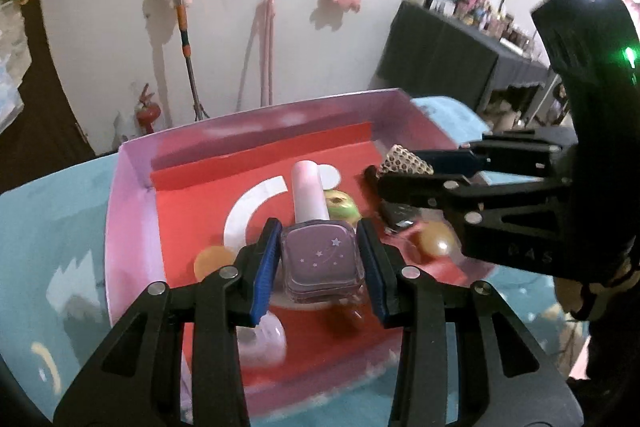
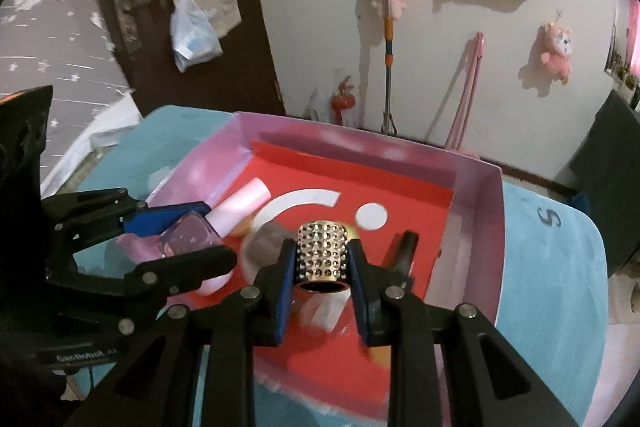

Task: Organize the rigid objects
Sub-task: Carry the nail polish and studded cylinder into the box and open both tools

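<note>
**Clerk:** Item one: the left gripper [image 1: 320,267] is clamping the nail polish bottle [image 1: 320,259] by its square glass body, pink cap pointing away, and is holding it above the near middle of the box [image 1: 132,211].

**Checker:** And the other hand?

**Clerk:** Item two: the right gripper [image 2: 322,267] is gripping the studded gold cylinder [image 2: 322,251] across its sides, over the box's red floor, nearer the right wall.

**Checker:** What is lying beneath them?

**Clerk:** Loose pieces: a green ring-shaped piece [image 1: 340,207], an amber bead [image 1: 436,243], an orange disc [image 1: 212,261], a pale lilac piece [image 1: 260,339] at the near edge.

**Checker:** Handling note?

**Clerk:** Judged only: each should be lowering onto a bare red patch, well apart from the other gripper, touching down before the fingers are loosening, since the glass looks slippery and the cylinder would likely be rolling.
</note>
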`<state>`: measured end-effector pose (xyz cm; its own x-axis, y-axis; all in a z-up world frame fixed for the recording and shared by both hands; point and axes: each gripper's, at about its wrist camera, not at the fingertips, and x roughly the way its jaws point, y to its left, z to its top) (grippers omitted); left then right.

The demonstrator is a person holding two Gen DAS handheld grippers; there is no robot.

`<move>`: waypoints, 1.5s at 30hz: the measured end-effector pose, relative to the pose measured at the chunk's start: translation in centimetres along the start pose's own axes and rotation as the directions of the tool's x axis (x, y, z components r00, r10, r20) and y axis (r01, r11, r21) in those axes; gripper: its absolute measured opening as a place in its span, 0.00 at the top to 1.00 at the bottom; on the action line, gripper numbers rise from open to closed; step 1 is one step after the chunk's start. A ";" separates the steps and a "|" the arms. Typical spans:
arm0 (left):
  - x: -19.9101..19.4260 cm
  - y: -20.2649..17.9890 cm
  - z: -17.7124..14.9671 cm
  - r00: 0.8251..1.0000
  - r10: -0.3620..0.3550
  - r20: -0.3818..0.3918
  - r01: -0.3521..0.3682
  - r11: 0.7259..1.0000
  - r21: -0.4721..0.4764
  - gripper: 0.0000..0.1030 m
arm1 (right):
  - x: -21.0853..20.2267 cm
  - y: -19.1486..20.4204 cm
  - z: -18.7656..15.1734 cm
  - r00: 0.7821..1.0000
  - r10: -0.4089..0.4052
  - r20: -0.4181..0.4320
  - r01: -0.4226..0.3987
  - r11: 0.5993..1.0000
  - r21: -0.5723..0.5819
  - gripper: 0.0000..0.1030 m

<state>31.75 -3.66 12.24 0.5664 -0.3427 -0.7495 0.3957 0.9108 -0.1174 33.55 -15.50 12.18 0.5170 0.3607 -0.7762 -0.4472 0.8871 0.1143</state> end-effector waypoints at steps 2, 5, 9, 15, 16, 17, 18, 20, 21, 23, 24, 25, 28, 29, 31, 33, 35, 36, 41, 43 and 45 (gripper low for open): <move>1.7 0.7 0.9 0.999 0.006 -0.038 -0.006 1.000 0.007 0.64 | 1.8 -0.9 1.2 0.999 -0.010 -0.046 0.010 1.000 0.005 0.74; 3.9 1.8 1.8 0.996 -0.001 -0.091 0.000 1.000 -0.012 0.64 | 4.4 -2.2 2.4 0.994 -0.013 -0.110 0.015 1.000 0.022 0.74; 6.3 2.7 2.5 0.991 0.003 -0.137 -0.006 1.000 -0.023 0.65 | 6.8 -3.1 3.1 0.984 -0.052 -0.169 0.053 0.999 0.002 0.74; 9.0 3.7 2.6 0.982 -0.004 -0.191 -0.006 0.999 -0.049 0.65 | 9.0 -4.0 3.7 0.973 -0.057 -0.226 0.060 0.998 0.007 0.74; 9.3 3.8 2.7 0.980 -0.005 -0.198 -0.006 0.998 -0.055 0.65 | 9.3 -4.0 3.8 0.971 -0.063 -0.233 0.065 0.998 0.001 0.74; 9.6 3.9 2.7 0.979 -0.010 -0.204 -0.003 0.998 -0.063 0.64 | 9.5 -4.0 3.8 0.969 -0.065 -0.238 0.066 0.998 -0.005 0.74; 9.7 3.9 2.7 0.978 -0.013 -0.208 -0.001 0.998 -0.065 0.64 | 9.8 -4.0 3.9 0.967 -0.068 -0.245 0.068 0.998 -0.010 0.74; 9.9 3.9 2.7 0.979 0.001 -0.202 -0.015 0.998 -0.067 0.65 | 10.2 -3.8 3.9 0.964 -0.081 -0.254 0.077 0.997 -0.028 0.74; 10.1 4.0 2.8 0.979 0.006 -0.204 -0.019 0.998 -0.066 0.65 | 10.3 -3.8 3.9 0.962 -0.087 -0.258 0.081 0.996 -0.033 0.74; 10.5 4.0 2.8 0.977 0.005 -0.214 -0.019 0.998 -0.063 0.65 | 10.6 -3.7 3.9 0.959 -0.096 -0.267 0.089 0.995 -0.040 0.74; 10.6 4.0 2.6 0.977 0.008 -0.215 -0.022 0.998 -0.063 0.65 | 10.7 -3.7 3.9 0.958 -0.097 -0.271 0.089 0.995 -0.041 0.74; 10.7 4.0 2.6 0.976 0.010 -0.217 -0.024 0.998 -0.061 0.65 | 10.9 -3.6 4.1 0.957 -0.099 -0.274 0.091 0.995 -0.042 0.74; 11.0 3.9 2.6 0.977 0.020 -0.214 -0.032 0.998 -0.054 0.65 | 11.3 -3.7 4.0 0.954 -0.103 -0.281 0.096 0.995 -0.039 0.74; 11.0 3.9 2.6 0.977 0.025 -0.213 -0.036 0.998 -0.048 0.65 | 11.4 -3.7 4.1 0.954 -0.102 -0.281 0.096 0.995 -0.038 0.74; 11.0 3.8 2.5 0.977 0.032 -0.212 -0.042 0.998 -0.044 0.64 | 11.4 -3.7 4.2 0.954 -0.104 -0.281 0.097 0.995 -0.040 0.74; 10.8 3.7 2.5 0.979 0.034 -0.203 -0.045 0.998 -0.049 0.64 | 11.5 -3.7 4.2 0.953 -0.107 -0.282 0.100 0.994 -0.041 0.74; 10.8 4.0 2.6 0.980 0.021 -0.200 -0.035 0.997 -0.066 0.64 | 11.6 -3.8 4.1 0.952 -0.110 -0.285 0.101 0.994 -0.045 0.74; 10.8 4.2 2.6 0.980 0.017 -0.201 -0.032 0.997 -0.070 0.64 | 11.6 -3.8 4.0 0.952 -0.112 -0.285 0.103 0.994 -0.048 0.73; 10.8 4.5 2.6 0.980 0.016 -0.201 -0.031 0.997 -0.072 0.64 | 11.8 -3.5 4.1 0.951 -0.111 -0.287 0.101 0.994 -0.049 0.70; 10.8 4.4 2.6 0.980 0.017 -0.199 -0.032 0.997 -0.072 0.64 | 11.8 -3.5 4.0 0.951 -0.112 -0.287 0.101 0.994 -0.051 0.70; 10.8 4.4 2.5 0.980 0.021 -0.200 -0.036 0.997 -0.070 0.64 | 11.6 -3.6 4.0 0.952 -0.109 -0.287 0.098 0.994 -0.050 0.67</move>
<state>41.43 -3.92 5.29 0.4191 -0.2705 -0.8667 0.3231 0.9365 -0.1360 44.11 -13.31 5.25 0.3315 0.1645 -0.9290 -0.4304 0.9026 0.0062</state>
